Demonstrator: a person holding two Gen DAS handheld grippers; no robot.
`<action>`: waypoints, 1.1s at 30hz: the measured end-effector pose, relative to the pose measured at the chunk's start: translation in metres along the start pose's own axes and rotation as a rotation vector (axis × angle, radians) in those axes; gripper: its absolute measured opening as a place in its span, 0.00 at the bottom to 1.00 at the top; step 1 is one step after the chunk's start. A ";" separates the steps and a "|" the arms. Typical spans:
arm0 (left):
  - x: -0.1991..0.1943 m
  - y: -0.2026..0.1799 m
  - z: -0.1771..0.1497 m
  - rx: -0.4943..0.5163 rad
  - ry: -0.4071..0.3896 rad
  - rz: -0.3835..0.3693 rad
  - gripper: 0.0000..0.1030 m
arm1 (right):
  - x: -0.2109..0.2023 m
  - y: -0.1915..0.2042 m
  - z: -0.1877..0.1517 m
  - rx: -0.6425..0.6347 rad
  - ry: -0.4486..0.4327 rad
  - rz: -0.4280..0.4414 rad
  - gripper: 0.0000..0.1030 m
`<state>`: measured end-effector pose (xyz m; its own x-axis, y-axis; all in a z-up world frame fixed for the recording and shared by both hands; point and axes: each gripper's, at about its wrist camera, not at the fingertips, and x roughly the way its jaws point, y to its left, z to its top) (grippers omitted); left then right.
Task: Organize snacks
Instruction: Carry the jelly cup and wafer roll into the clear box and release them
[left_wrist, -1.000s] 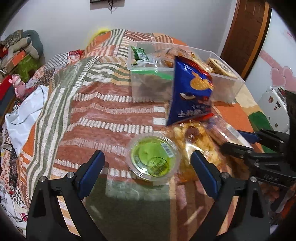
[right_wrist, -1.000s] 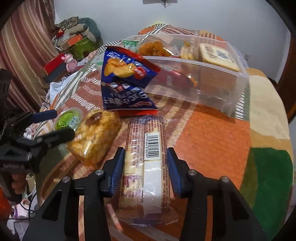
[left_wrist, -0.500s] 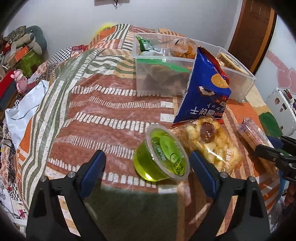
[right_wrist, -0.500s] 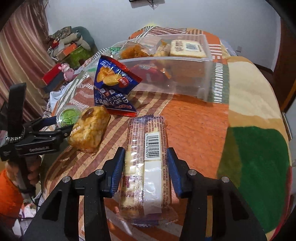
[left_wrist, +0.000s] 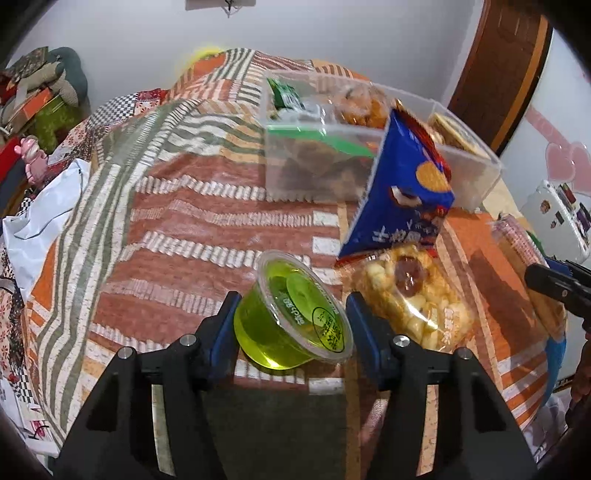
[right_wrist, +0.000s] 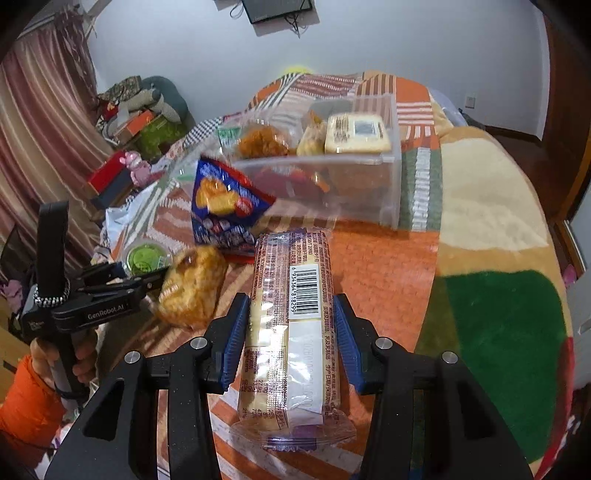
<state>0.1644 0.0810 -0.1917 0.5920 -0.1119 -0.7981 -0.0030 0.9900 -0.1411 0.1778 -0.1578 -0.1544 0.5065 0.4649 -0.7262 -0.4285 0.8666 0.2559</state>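
Observation:
A green jelly cup (left_wrist: 295, 317) lies tilted between the blue pads of my left gripper (left_wrist: 290, 321), whose jaws are closing; both pads touch its sides. My right gripper (right_wrist: 291, 325) is shut on a long biscuit packet (right_wrist: 291, 295) with a barcode, held just above the patterned bedcover. A blue chip bag (left_wrist: 402, 192) leans on the clear plastic bin (left_wrist: 480, 173), which holds several snacks. A clear bag of puffed snacks (left_wrist: 413, 299) lies right of the cup. In the right wrist view the left gripper (right_wrist: 147, 273) and cup (right_wrist: 144, 256) are at the left.
The bedcover (left_wrist: 207, 229) spreads left of the bin, and an orange and green blanket (right_wrist: 498, 314) lies to the right. Boxes and soft toys (right_wrist: 140, 110) are piled beyond the bed's left edge. A hand in an orange sleeve (right_wrist: 26, 387) holds the left gripper's handle.
The left jaws have closed in from wide apart onto the jelly cup, which has tipped onto its side. The right gripper has risen a little and rolled, still gripping the packet.

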 end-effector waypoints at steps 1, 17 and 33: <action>-0.004 0.001 0.002 -0.004 -0.010 0.003 0.56 | -0.002 0.000 0.002 0.002 -0.010 0.002 0.41; -0.065 -0.010 0.075 0.027 -0.218 -0.010 0.56 | -0.024 0.001 0.062 0.007 -0.194 0.013 0.41; -0.037 -0.021 0.130 0.050 -0.263 -0.030 0.56 | 0.007 0.005 0.118 0.021 -0.252 0.021 0.41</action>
<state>0.2474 0.0754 -0.0826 0.7803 -0.1213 -0.6136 0.0534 0.9904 -0.1279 0.2672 -0.1289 -0.0833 0.6690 0.5113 -0.5394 -0.4269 0.8584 0.2843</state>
